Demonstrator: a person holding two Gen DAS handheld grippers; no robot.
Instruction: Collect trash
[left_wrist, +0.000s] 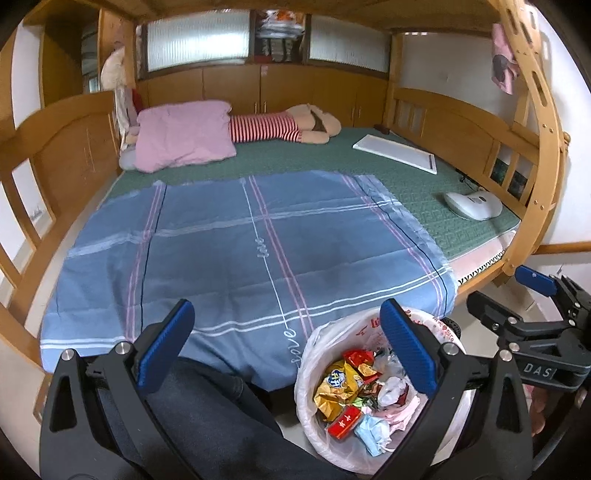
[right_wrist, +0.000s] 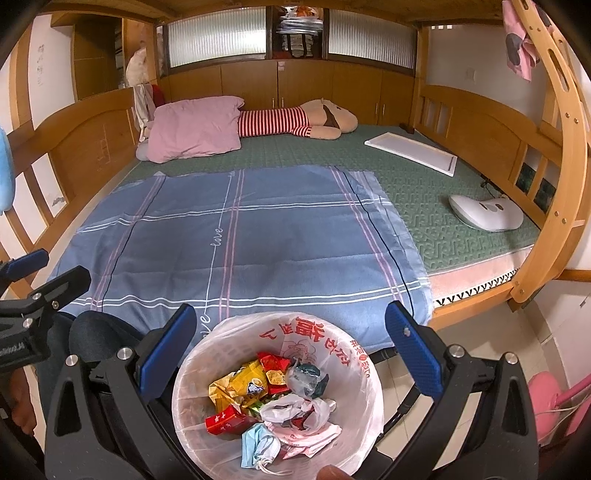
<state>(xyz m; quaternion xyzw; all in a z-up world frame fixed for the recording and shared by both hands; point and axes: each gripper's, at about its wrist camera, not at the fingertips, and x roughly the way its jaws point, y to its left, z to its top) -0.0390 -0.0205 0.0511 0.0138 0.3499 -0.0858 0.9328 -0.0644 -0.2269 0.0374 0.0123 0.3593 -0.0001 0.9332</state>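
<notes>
A white bin lined with a plastic bag (left_wrist: 314, 354) (right_wrist: 280, 332) stands on the floor at the bed's near edge. It holds trash (right_wrist: 273, 398) (left_wrist: 362, 395): snack wrappers, a red packet, crumpled bags and a blue face mask. My left gripper (left_wrist: 288, 343) is open and empty, over a dark-trousered knee, with the bin at its right finger. My right gripper (right_wrist: 291, 350) is open and empty, directly above the bin. The right gripper also shows in the left wrist view (left_wrist: 517, 291), and the left gripper in the right wrist view (right_wrist: 48, 266).
A blue plaid sheet (left_wrist: 251, 251) (right_wrist: 236, 236) covers the near part of a green mattress (right_wrist: 436, 192). A pink pillow (left_wrist: 184, 133), a striped plush toy (left_wrist: 280, 125), a white board (left_wrist: 395, 151) and a white device (left_wrist: 472, 205) lie on the bed. Wooden bunk rails (left_wrist: 535, 155) stand around it.
</notes>
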